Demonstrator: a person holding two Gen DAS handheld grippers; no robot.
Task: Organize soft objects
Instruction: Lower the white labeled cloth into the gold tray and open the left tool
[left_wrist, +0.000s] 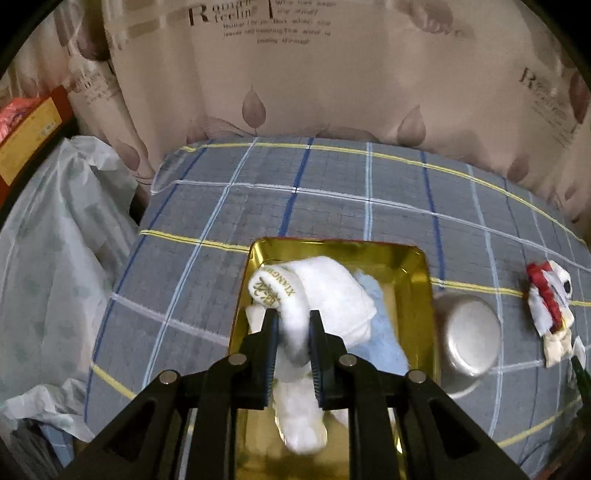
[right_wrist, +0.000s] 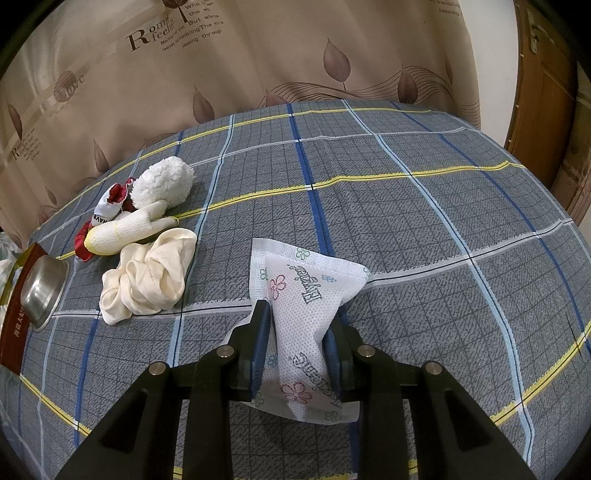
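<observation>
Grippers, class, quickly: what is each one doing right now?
Left gripper: closed on the white sock over the gold tray.
Right gripper: closed on the wipe packet.

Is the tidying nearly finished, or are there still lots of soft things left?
About halfway. Done: a light blue cloth lies in the gold tray. In hand: the left gripper holds a white towel over the tray, and the right gripper pinches a flowery wipe packet. Left on the bed: a cream cloth, a knit glove, a fluffy white piece and a red-and-white item.
</observation>
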